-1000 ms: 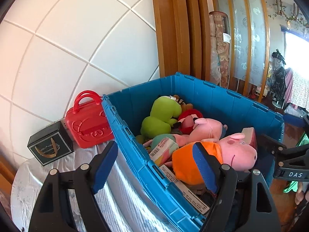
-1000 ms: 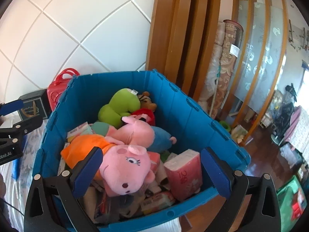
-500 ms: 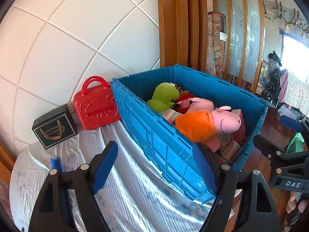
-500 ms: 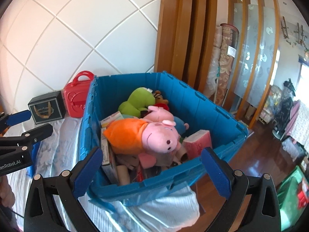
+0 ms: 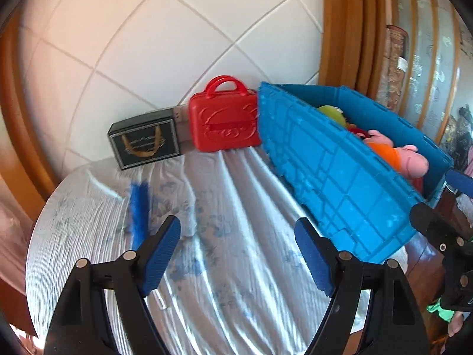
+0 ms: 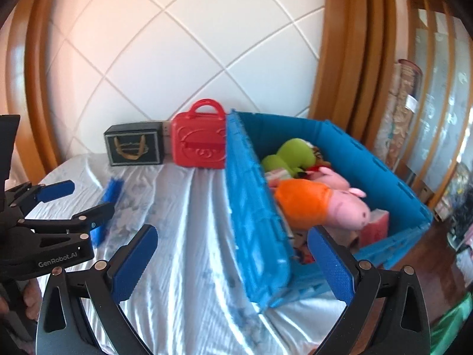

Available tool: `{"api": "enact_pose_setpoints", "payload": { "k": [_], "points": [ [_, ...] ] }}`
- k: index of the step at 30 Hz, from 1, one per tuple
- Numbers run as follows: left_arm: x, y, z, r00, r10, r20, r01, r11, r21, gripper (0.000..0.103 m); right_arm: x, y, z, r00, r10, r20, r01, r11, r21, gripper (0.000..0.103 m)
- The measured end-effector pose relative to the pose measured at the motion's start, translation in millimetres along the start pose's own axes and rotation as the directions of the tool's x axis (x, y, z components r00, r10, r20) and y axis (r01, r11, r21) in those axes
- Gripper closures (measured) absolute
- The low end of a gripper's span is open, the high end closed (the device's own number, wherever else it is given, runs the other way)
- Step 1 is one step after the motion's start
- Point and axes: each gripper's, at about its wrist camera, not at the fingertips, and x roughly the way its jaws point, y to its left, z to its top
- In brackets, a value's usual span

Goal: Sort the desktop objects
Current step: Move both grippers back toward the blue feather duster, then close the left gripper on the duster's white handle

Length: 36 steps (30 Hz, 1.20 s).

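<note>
A blue crate (image 5: 340, 174) (image 6: 251, 201) stands on the right of the cloth-covered table. It holds a pink and orange pig plush (image 6: 322, 204), a green plush (image 6: 289, 156) and a pink tissue pack (image 6: 375, 224). A blue flat object (image 5: 139, 210) (image 6: 109, 195) lies on the cloth to the left. My left gripper (image 5: 236, 254) (image 6: 77, 201) hangs open and empty over the cloth, just right of that object. My right gripper (image 6: 233, 263) is open and empty too, straddling the crate's near left corner from above. Its finger (image 5: 437, 230) shows at the right edge of the left wrist view.
A red toy case (image 5: 224, 124) (image 6: 199, 142) and a black box (image 5: 145, 145) (image 6: 134, 148) stand against the tiled wall behind the cloth (image 5: 224, 266). Wooden frames flank the wall. The floor drops off right of the crate.
Both grippers have drawn back and swung left from over the crate. The crate now sits to the right in both views and the cloth fills the foreground. The jaws kept their width.
</note>
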Motion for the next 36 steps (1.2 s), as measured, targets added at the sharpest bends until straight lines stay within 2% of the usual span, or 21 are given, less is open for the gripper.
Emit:
{"api": "enact_pose_setpoints", "payload": {
  "k": [3, 6, 10, 14, 16, 17, 18, 20, 21, 23, 24, 25, 27, 29, 32, 35, 36],
  "points": [
    [19.1, 46.6, -13.4, 0.994, 0.091, -0.059, -0.095, 0.993, -0.076, 0.024, 30.5, 37.7, 6.9, 0.995, 0.093, -0.026, -0.095, 0.994, -0.057, 0.000],
    [42.6, 84.8, -27.6, 0.975, 0.181, -0.126, -0.198, 0.971, -0.132, 0.024, 69.5, 74.1, 12.6, 0.984, 0.166, -0.070, -0.173, 0.980, -0.103, 0.000],
    [82.3, 131.0, -53.3, 0.940, 0.241, -0.240, -0.294, 0.930, -0.219, 0.024, 127.0, 121.3, 14.3, 0.946, 0.293, -0.141, -0.314, 0.935, -0.164, 0.000],
    [115.4, 159.8, -86.8, 0.916, 0.239, -0.322, -0.345, 0.880, -0.326, 0.024, 182.7, 166.1, 10.1, 0.893, 0.394, -0.218, -0.438, 0.872, -0.218, 0.001],
    [131.2, 166.0, -100.5, 0.907, 0.243, -0.343, -0.367, 0.856, -0.364, 0.030, 208.9, 185.4, 4.2, 0.865, 0.428, -0.262, -0.488, 0.839, -0.242, 0.011],
    [140.7, 167.7, -107.7, 0.902, 0.242, -0.357, -0.376, 0.846, -0.377, 0.033, 218.2, 192.9, 0.1, 0.852, 0.441, -0.283, -0.510, 0.824, -0.249, 0.022],
    [150.8, 167.5, -112.6, 0.899, 0.234, -0.371, -0.379, 0.842, -0.385, 0.037, 227.7, 199.9, -5.3, 0.837, 0.451, -0.311, -0.530, 0.809, -0.254, 0.029],
    [175.8, 168.5, -124.8, 0.887, 0.216, -0.407, -0.383, 0.838, -0.389, 0.048, 250.7, 213.3, -17.0, 0.810, 0.459, -0.365, -0.563, 0.783, -0.264, 0.035],
    [188.7, 169.2, -131.3, 0.883, 0.207, -0.421, -0.383, 0.837, -0.392, 0.057, 260.8, 218.8, -22.6, 0.800, 0.460, -0.384, -0.573, 0.776, -0.264, 0.037],
    [212.9, 170.7, -141.7, 0.882, 0.178, -0.436, -0.370, 0.835, -0.408, 0.065, 278.5, 227.4, -34.4, 0.781, 0.466, -0.415, -0.593, 0.763, -0.257, 0.037],
    [223.0, 171.2, -144.8, 0.881, 0.164, -0.444, -0.364, 0.835, -0.413, 0.072, 285.0, 228.2, -36.8, 0.776, 0.465, -0.425, -0.596, 0.762, -0.254, 0.037],
    [234.8, 172.5, -148.7, 0.876, 0.151, -0.458, -0.360, 0.836, -0.414, 0.078, 293.5, 232.1, -40.0, 0.772, 0.464, -0.435, -0.599, 0.760, -0.252, 0.037],
    [252.8, 174.5, -157.8, 0.863, 0.140, -0.486, -0.365, 0.837, -0.407, 0.084, 310.3, 239.4, -44.8, 0.761, 0.463, -0.454, -0.605, 0.759, -0.240, 0.037],
    [252.9, 178.3, -159.3, 0.873, 0.168, -0.459, -0.369, 0.842, -0.393, 0.087, 320.6, 247.2, -49.5, 0.752, 0.463, -0.470, -0.612, 0.756, -0.235, 0.037],
    [252.0, 200.4, -163.6, 0.865, 0.196, -0.462, -0.395, 0.834, -0.386, 0.086, 332.9, 260.9, -52.9, 0.740, 0.463, -0.489, -0.621, 0.749, -0.231, 0.037],
    [249.6, 233.9, -165.8, 0.847, 0.237, -0.476, -0.442, 0.811, -0.383, 0.087, 343.3, 281.4, -54.7, 0.723, 0.473, -0.503, -0.638, 0.737, -0.224, 0.037],
    [247.6, 244.6, -165.0, 0.846, 0.244, -0.474, -0.450, 0.804, -0.389, 0.087, 346.2, 289.4, -55.1, 0.715, 0.481, -0.507, -0.646, 0.731, -0.218, 0.038]
  ]
}}
